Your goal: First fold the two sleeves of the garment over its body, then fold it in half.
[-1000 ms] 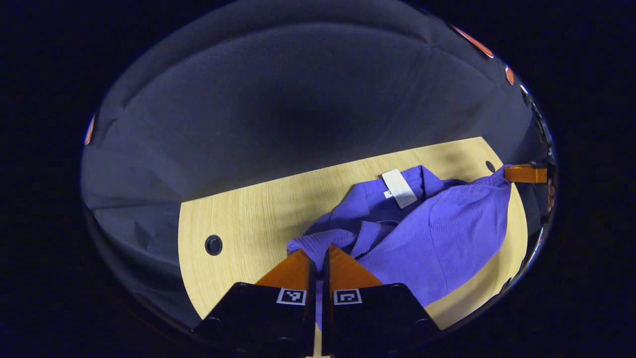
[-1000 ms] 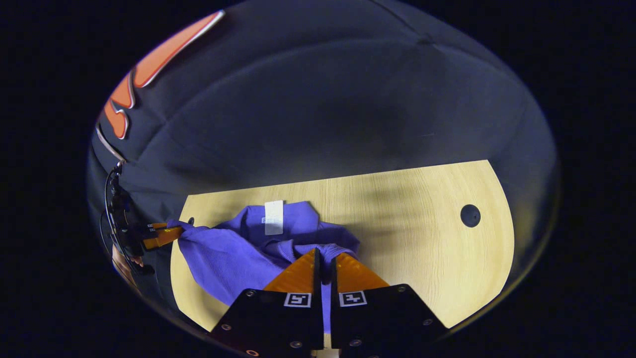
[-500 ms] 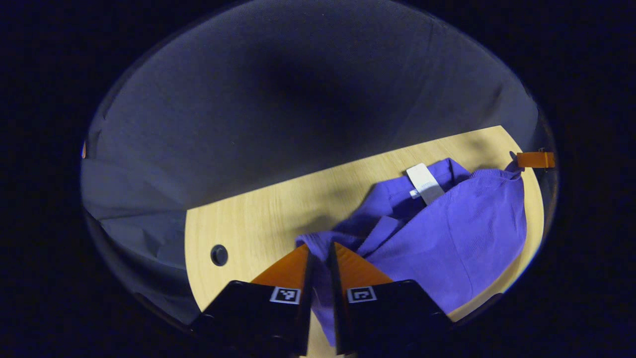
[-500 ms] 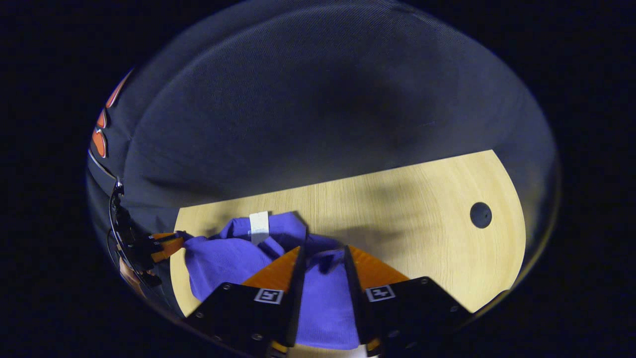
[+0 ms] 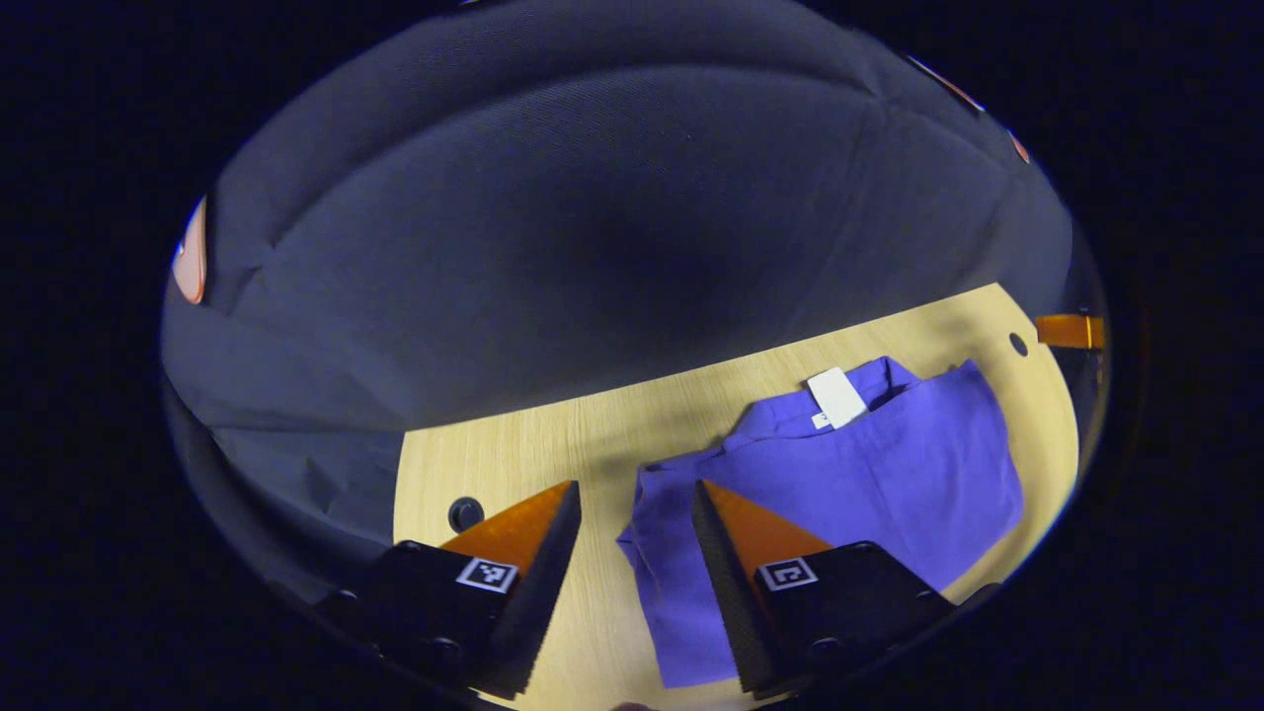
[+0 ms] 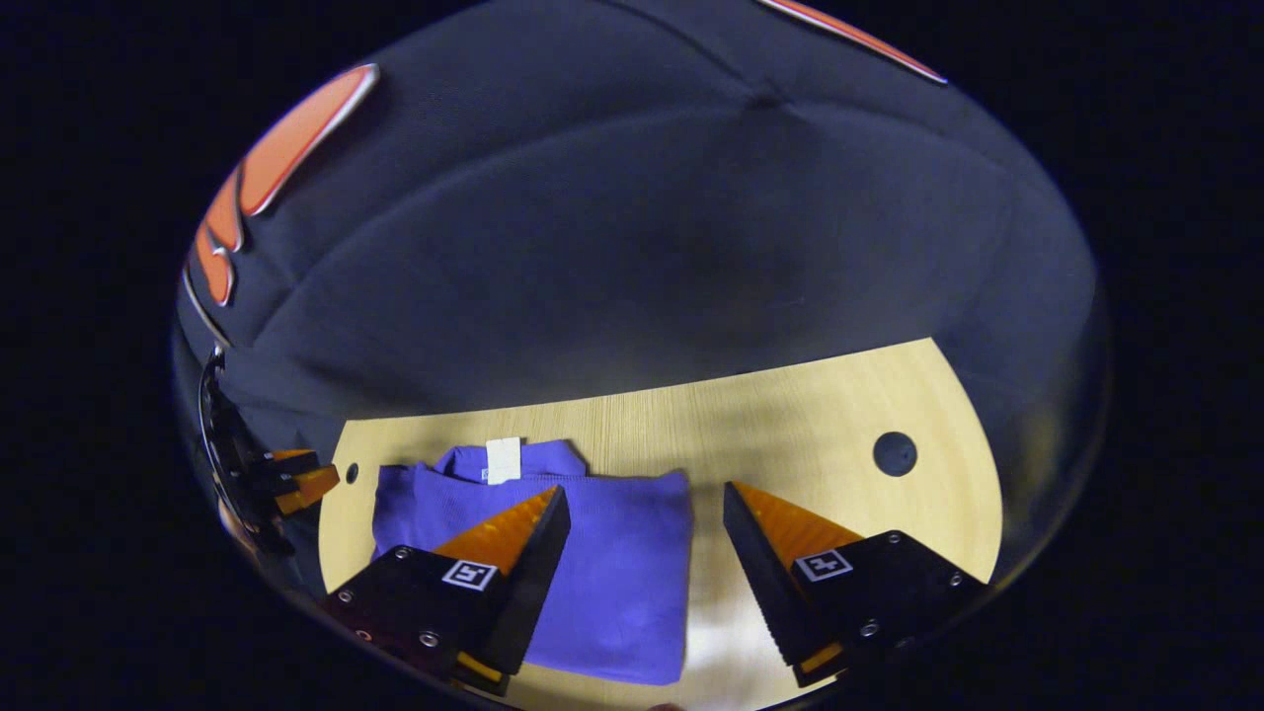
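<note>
The purple garment (image 5: 869, 474) lies flat on the wooden table (image 5: 553, 454), folded into a compact rectangle with its white neck tag (image 5: 835, 397) at the far edge. In the right gripper view the same garment (image 6: 617, 563) and its tag (image 6: 503, 459) sit left of centre. My left gripper (image 5: 632, 489) stands open over the garment's left edge, holding nothing. My right gripper (image 6: 642, 494) is open above the garment's right edge, also holding nothing. The right gripper (image 5: 1071, 331) shows far right in the left gripper view; the left gripper (image 6: 291, 484) shows far left in the right gripper view.
The table has a round cable hole near its left end (image 5: 465, 513), another small hole (image 5: 1018, 344) by the far right, and one on the right side (image 6: 895, 453). Dark cloth walls rise behind the table.
Both grippers, shut on the garment's edge a second ago, have opened and let it go. The lifted layer has dropped flat onto the lower half, and both grippers have drawn back.
</note>
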`<state>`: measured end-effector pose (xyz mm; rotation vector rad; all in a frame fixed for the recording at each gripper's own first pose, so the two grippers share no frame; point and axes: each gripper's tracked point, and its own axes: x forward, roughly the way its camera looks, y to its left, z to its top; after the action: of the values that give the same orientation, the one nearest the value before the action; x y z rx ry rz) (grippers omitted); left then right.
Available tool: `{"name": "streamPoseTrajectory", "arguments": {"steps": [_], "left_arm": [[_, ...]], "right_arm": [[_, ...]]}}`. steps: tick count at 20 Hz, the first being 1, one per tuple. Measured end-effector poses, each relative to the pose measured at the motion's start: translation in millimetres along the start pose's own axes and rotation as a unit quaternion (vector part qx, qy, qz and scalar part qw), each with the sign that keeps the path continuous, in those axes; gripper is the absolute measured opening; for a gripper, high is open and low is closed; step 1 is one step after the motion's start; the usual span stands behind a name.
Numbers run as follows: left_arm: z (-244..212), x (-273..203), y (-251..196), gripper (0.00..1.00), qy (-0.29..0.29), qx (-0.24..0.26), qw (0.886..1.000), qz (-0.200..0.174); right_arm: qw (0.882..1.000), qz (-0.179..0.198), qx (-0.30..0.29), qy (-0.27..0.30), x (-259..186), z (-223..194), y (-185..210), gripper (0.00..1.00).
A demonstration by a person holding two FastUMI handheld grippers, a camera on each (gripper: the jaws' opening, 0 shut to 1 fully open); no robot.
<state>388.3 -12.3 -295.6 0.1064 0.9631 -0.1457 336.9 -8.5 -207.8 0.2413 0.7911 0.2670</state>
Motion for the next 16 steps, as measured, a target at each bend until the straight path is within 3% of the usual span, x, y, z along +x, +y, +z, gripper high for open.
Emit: {"name": "streamPoseTrajectory", "arguments": {"steps": [3,7,13,16], "left_arm": [[-8,-24,-5,0.86,-0.005,-0.052,0.999,-0.01],[-4,-77,-8,0.93,-0.047,-0.113,0.992,-0.021],[-14,-176,-40,0.94,-0.159,-0.081,0.984,0.005],[-24,-215,-60,0.94,-0.209,-0.085,0.974,0.012]], "right_arm": [[0.999,-0.02,-0.024,-0.025,-28,-13,0,0.97],[0.995,-0.038,-0.046,-0.074,-82,-17,-6,0.97],[0.98,-0.063,-0.071,-0.178,-165,-17,-9,0.96],[0.969,-0.077,-0.092,-0.218,-199,-20,-11,0.96]]}}
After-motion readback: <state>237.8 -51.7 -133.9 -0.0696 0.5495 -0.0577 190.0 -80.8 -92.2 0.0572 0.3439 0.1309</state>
